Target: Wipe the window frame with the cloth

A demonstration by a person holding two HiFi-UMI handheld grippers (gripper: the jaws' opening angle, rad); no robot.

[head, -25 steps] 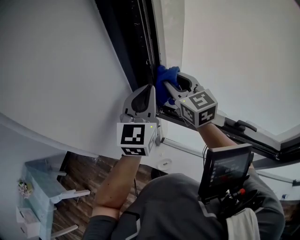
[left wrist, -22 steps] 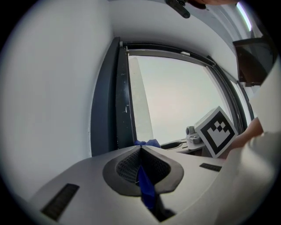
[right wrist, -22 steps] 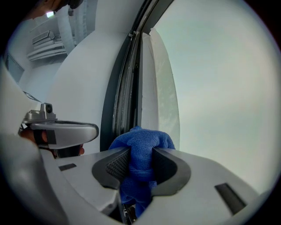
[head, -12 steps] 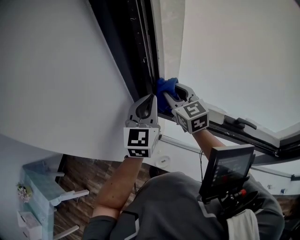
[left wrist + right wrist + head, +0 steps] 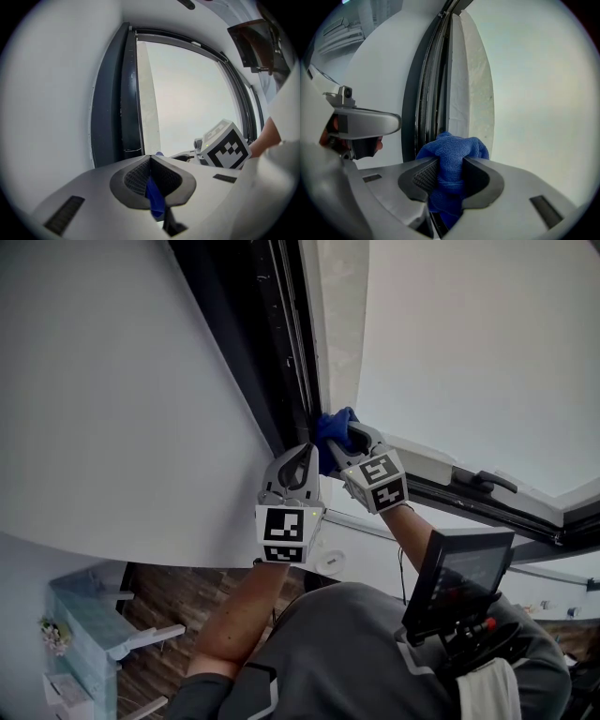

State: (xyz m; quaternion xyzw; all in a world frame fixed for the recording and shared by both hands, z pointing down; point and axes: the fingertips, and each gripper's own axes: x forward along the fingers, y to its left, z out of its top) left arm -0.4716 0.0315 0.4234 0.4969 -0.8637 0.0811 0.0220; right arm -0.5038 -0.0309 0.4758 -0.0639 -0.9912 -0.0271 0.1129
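R claw (image 5: 343,439) clamps the bunched blue cloth (image 5: 326,424) at the dark frame (image 5: 272,343) just ahead. L claw (image 5: 304,452), right beside it, pinches a thin corner. Cloth looks soft, light, prob. slips; best gripped mid-bunch.

Blue cloth (image 5: 452,154) bunched, clamped in right tongs (image 5: 337,435), pressed against dark window frame (image 5: 264,343) track.
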